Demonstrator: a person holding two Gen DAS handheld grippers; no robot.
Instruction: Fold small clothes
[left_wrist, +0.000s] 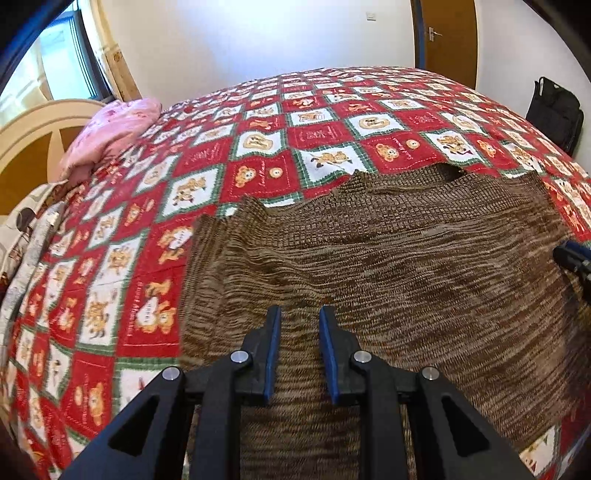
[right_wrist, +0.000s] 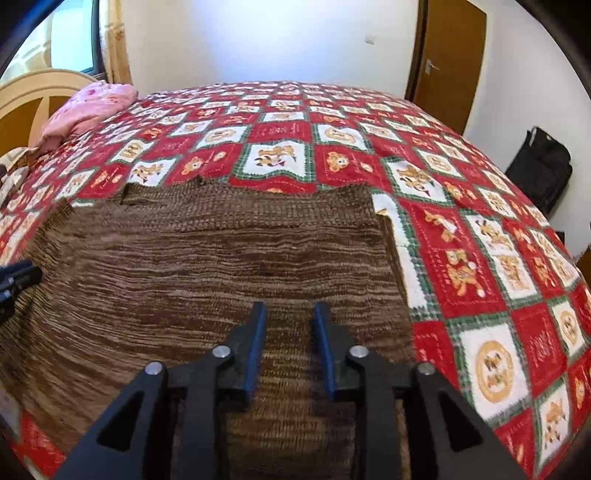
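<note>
At the bottom of each wrist view I saw my left gripper (left_wrist: 298, 314) and right gripper (right_wrist: 289, 309) with jaws parted and nothing between them, both poised over the brown knit garment (left_wrist: 388, 266). It lay spread across the lower middle of both frames on the red patchwork quilt (left_wrist: 258, 147). Farther back, a pink pillow (left_wrist: 110, 129) sat upper left, a black bag (right_wrist: 539, 166) at right.
</note>
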